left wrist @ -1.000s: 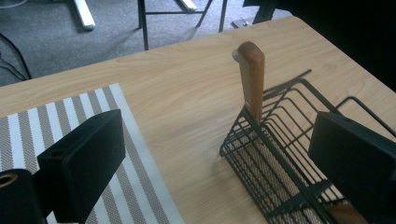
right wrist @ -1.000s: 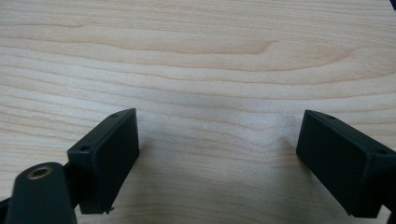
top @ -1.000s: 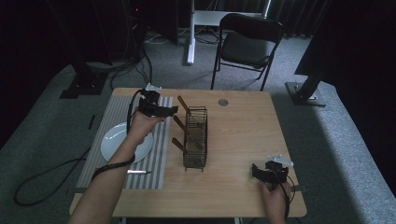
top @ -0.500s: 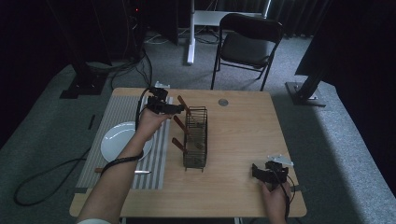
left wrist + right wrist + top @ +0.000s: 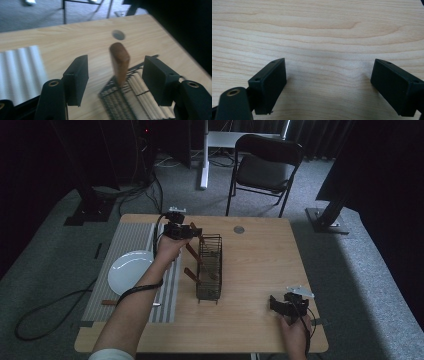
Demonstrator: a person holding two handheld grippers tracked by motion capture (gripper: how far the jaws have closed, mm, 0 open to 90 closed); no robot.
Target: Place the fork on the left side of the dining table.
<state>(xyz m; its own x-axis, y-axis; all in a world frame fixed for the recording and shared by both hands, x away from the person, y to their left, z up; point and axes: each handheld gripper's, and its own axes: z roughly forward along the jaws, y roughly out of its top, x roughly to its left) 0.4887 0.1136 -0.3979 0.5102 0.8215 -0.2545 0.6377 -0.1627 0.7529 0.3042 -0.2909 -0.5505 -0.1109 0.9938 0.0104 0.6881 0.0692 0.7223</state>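
A black wire rack (image 5: pixel 209 266) stands mid-table with brown wooden handles sticking out on its left side. My left gripper (image 5: pixel 192 231) is at the rack's far left corner, open. In the left gripper view a brown wooden handle (image 5: pixel 120 63) rises between the two black jaws without touching either, and the rack's mesh (image 5: pixel 125 100) lies below it. My right gripper (image 5: pixel 276 303) rests low at the table's near right corner, open. In the right gripper view its jaws (image 5: pixel 328 85) stand wide apart over bare wood.
A white plate (image 5: pixel 131 271) lies on a grey striped mat (image 5: pixel 107 290) at the table's left, with a piece of cutlery (image 5: pixel 111 302) near the mat's front. A round grommet (image 5: pixel 239 229) sits in the tabletop at the back. A folding chair (image 5: pixel 265 167) stands beyond the table.
My left gripper has moved away from me and to the right, from over the mat to the rack's far left corner, and now brackets the wooden handle. The right gripper has stayed put.
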